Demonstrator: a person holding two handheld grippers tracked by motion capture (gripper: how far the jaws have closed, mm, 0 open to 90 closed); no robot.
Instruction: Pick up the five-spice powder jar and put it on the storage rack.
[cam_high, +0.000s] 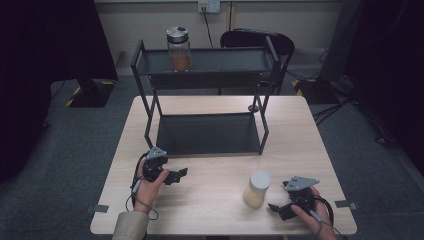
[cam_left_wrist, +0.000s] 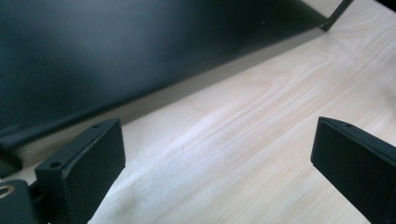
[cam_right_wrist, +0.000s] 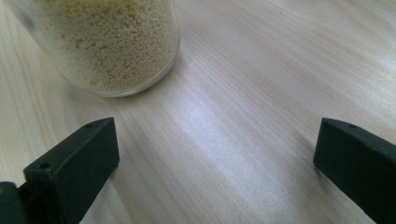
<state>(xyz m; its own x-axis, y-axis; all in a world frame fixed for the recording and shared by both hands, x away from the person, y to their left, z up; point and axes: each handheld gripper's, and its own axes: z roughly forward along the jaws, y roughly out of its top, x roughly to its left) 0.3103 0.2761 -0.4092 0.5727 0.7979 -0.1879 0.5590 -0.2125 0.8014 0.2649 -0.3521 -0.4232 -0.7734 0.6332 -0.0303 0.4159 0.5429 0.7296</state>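
The jar (cam_high: 257, 188) held pale yellow grains under a white lid; the rack (cam_high: 207, 135) was black, the table (cam_high: 210, 200) light woodgrain.

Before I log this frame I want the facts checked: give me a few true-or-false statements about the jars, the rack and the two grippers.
1. The right gripper is clamped on the white-lidded jar. False: its jaws stand open, the jar apart from them.
2. The brown-filled jar stands on the rack's top shelf. True.
3. The left gripper holds a jar. False: it is open with only bare table between its jaws.
4. The white-lidded jar stands upright on the table. True.
5. The rack's bottom shelf carries a jar. False: both jars stand elsewhere.
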